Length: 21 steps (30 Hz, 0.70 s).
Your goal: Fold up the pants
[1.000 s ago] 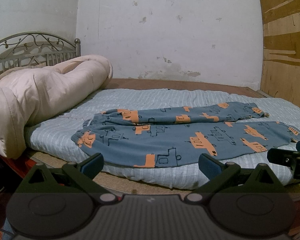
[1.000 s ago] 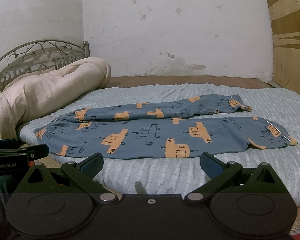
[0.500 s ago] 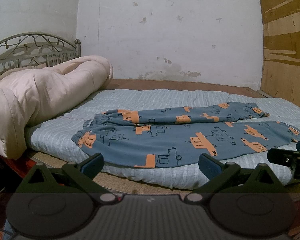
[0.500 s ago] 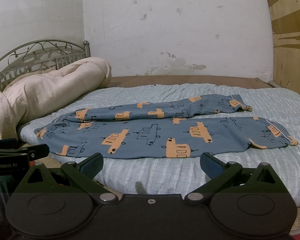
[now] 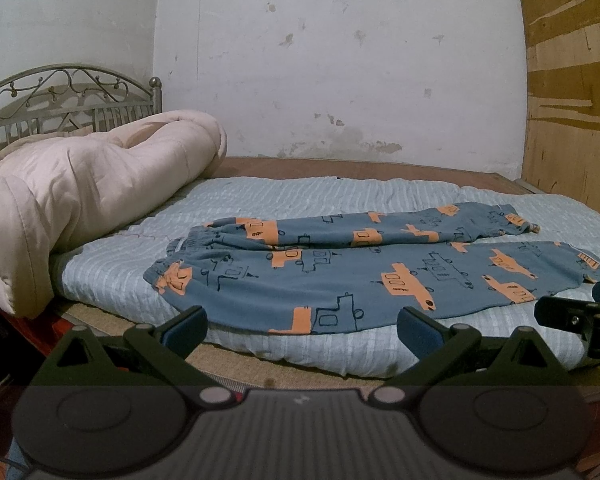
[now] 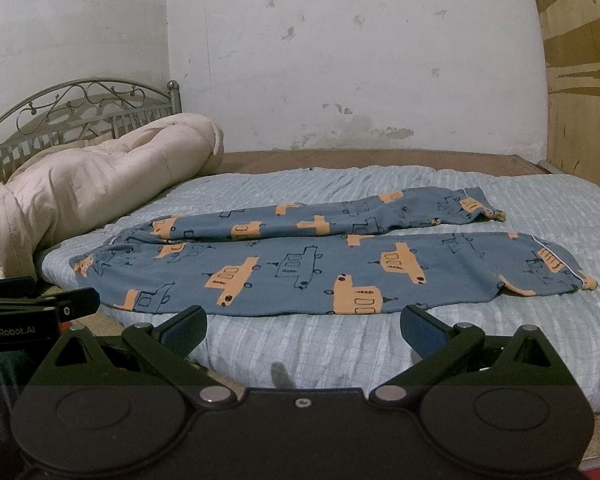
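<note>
- While the pants [image 5: 380, 276] lie flat and unfolded on the pale blue mattress pad [image 5: 300, 204], waistband toward the headboard side and both legs running to the right, no fold is begun.
- Far leg partly overlaps the near one along the inner seam; lifting one leg alone is likely to drag the other and skew the fold.
- Thin fabric on a ribbed, soft pad: a deep pinch could catch the pad along with the cloth.
- Near edge of the pants sits close to the mattress edge; a pull toward the operator may slide the garment off.
- Left gripper [image 5: 302, 326] stands wide open and empty, short of the waistband end.
- Right gripper [image 6: 304, 324] likewise spread wide, holding nothing, facing the near leg's middle.
- Rolled cream quilt [image 5: 80, 200] lies just beside the waistband; a fold swung that way may snag on it.
</note>
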### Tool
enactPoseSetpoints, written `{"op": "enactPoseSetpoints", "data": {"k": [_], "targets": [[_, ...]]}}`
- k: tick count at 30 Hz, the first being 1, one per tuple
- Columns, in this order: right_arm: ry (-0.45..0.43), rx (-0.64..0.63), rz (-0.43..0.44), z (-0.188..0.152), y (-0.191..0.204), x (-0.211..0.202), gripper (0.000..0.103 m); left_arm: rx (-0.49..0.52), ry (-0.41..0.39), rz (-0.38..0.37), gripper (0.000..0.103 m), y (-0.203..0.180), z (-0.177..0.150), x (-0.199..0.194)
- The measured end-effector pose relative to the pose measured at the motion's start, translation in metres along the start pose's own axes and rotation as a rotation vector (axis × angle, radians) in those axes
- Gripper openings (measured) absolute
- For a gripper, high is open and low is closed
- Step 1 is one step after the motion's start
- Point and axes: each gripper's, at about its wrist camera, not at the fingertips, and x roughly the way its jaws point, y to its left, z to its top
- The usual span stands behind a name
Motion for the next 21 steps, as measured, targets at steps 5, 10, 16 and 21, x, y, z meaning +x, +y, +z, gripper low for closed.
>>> {"op": "enactPoseSetpoints", "data": {"k": [5,10,16,21], "targets": [[0.000,0.000,0.000,0.000,0.000,0.000,0.102,0.000,0.000,0.000,0.102,0.000,0.000,0.000],[0.001,-0.001,0.001,0.000,0.000,0.001,0.102,-0.003,0.012,-0.002,0.102,0.003,0.001,0.000],[0.017,-0.008,0.017,-0.002,0.000,0.003,0.102,-0.018,0.059,-0.007,0.102,0.007,0.001,0.012],[0.035,-0.009,0.070,0.006,-0.001,0.022,0.102,-0.013,0.085,0.006,0.102,0.013,0.011,0.028]]}}
